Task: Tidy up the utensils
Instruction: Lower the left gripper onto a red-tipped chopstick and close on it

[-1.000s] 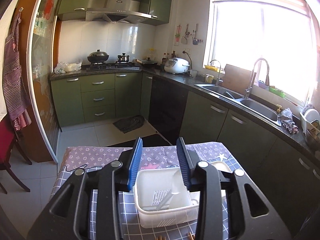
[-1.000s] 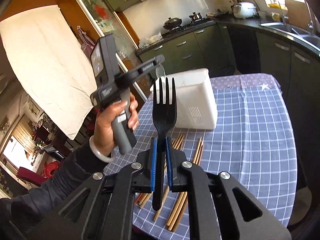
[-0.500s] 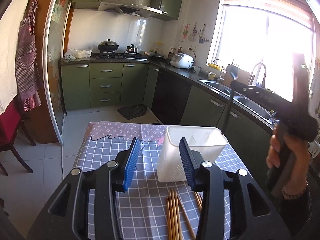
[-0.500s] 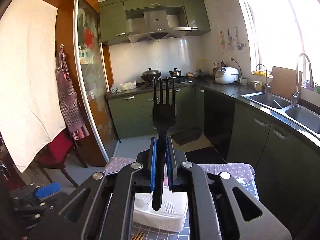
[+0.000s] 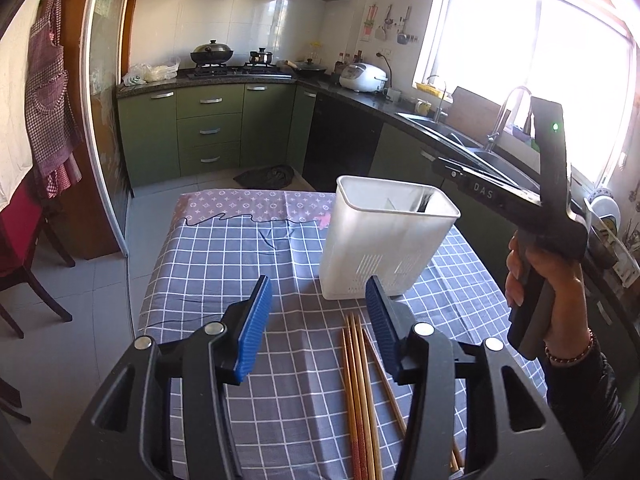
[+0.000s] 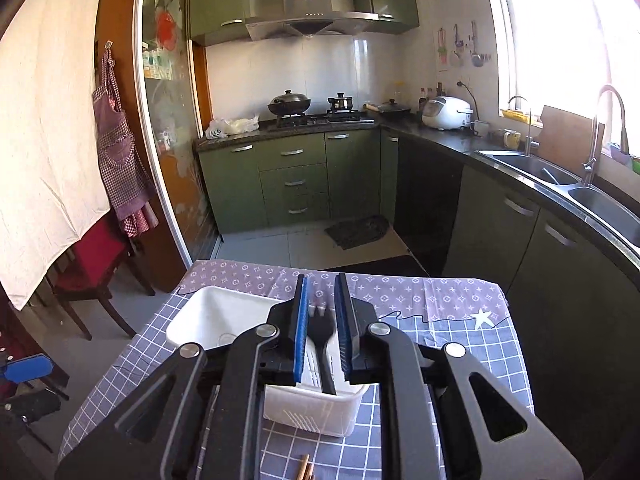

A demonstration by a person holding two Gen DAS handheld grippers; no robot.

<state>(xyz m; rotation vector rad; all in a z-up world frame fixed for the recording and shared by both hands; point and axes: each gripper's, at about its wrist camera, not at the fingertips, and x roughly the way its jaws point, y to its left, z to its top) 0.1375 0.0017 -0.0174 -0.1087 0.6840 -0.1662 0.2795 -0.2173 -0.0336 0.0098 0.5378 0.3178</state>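
Hovering over the grey-blue checked tablecloth (image 5: 224, 264), the left gripper (image 5: 318, 312) filled the bottom of the left wrist view with its blue ribbed pads standing apart and nothing between them; its jaws had just been opening. Past its tips, at the centre of that frame, the white rectangular plastic utensil holder (image 5: 384, 240) stood upright on the cloth, with slotted vents low on its near wall. A row of long brown wooden chopsticks (image 5: 358, 392) lay on the cloth at lower centre, running from just in front of the holder toward the bottom edge, partly behind the gripper's right finger.

At the right edge of the same view, the person's right hand (image 5: 548, 292) clasped the grey handle of the right gripper (image 5: 444, 168), whose dark body reached in over the holder's open top.

In the right wrist view, the right gripper (image 6: 322, 320) pointed down into the holder (image 6: 208, 316) at lower centre. Its jaws had just been opening and stood a little apart. The black plastic fork (image 6: 320, 330) sat between the blue pads inside the holder's right-hand compartment, tines up, a narrow gap showing on each side, so the pads did not press on it.
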